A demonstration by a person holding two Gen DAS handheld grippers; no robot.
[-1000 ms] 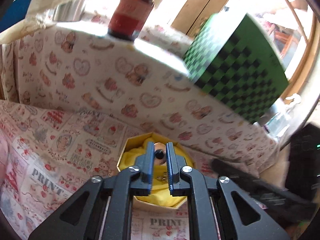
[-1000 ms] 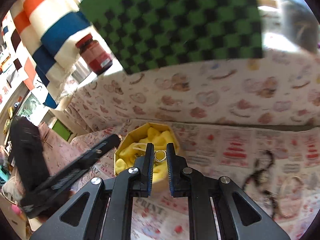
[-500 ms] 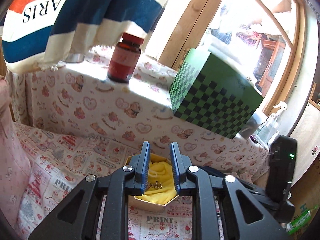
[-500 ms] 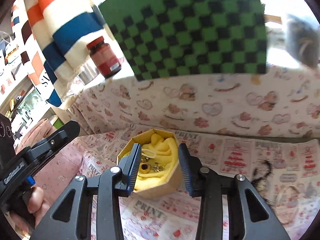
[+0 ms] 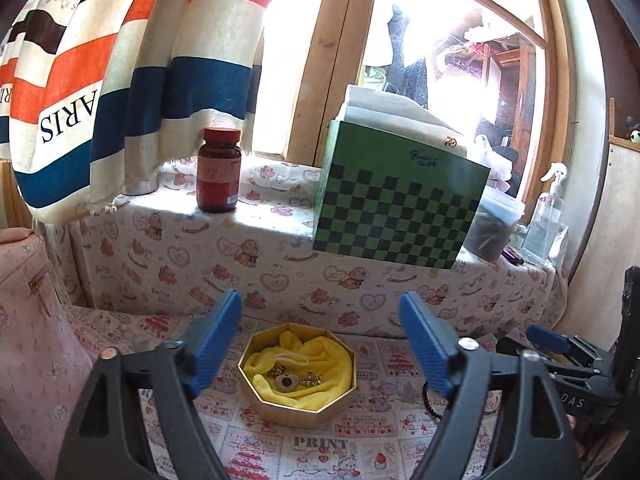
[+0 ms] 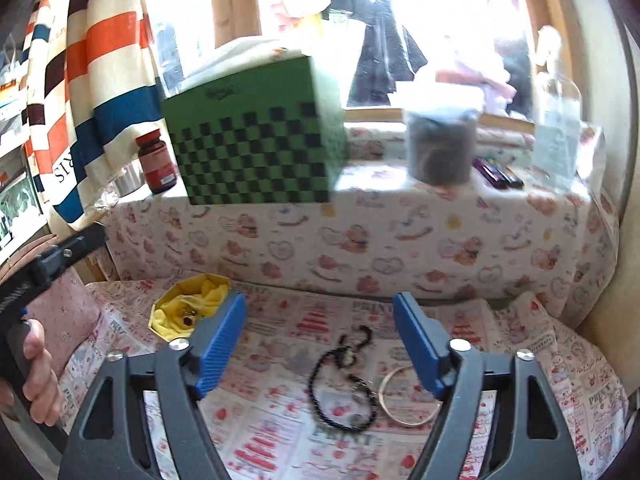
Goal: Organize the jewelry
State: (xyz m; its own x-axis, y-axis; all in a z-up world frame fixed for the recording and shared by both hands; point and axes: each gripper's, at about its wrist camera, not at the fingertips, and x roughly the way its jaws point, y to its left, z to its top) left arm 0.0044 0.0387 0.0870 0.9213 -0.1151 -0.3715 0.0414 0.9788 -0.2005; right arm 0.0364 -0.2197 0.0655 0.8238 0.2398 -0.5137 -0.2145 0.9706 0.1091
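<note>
An octagonal gold box [image 5: 297, 376] lined with yellow cloth holds small gold jewelry pieces [image 5: 289, 379]. My left gripper [image 5: 320, 346] hovers above and in front of it, jaws opening wide, nothing between them. In the right wrist view the same box [image 6: 188, 308] lies at the left. My right gripper [image 6: 320, 344] is over the printed cloth, jaws opening, empty. Below it lie a black bead necklace [image 6: 340, 384] and a gold bangle [image 6: 408, 396]. A hand [image 6: 38, 376] holds the left gripper's handle at the left edge.
A raised ledge behind carries a green checkered box [image 5: 396, 208], a red-brown jar [image 5: 218, 172], a dark container [image 6: 442, 144] and a clear spray bottle [image 5: 546, 220]. A striped cloth [image 5: 132, 64] hangs at the left. A pink bag [image 5: 32, 320] stands at the left.
Both grippers opened from shut and let their small jewelry pieces drop into the yellow-lined box. Both pulled back and up; the right one swung right, over the necklace and bangle.
</note>
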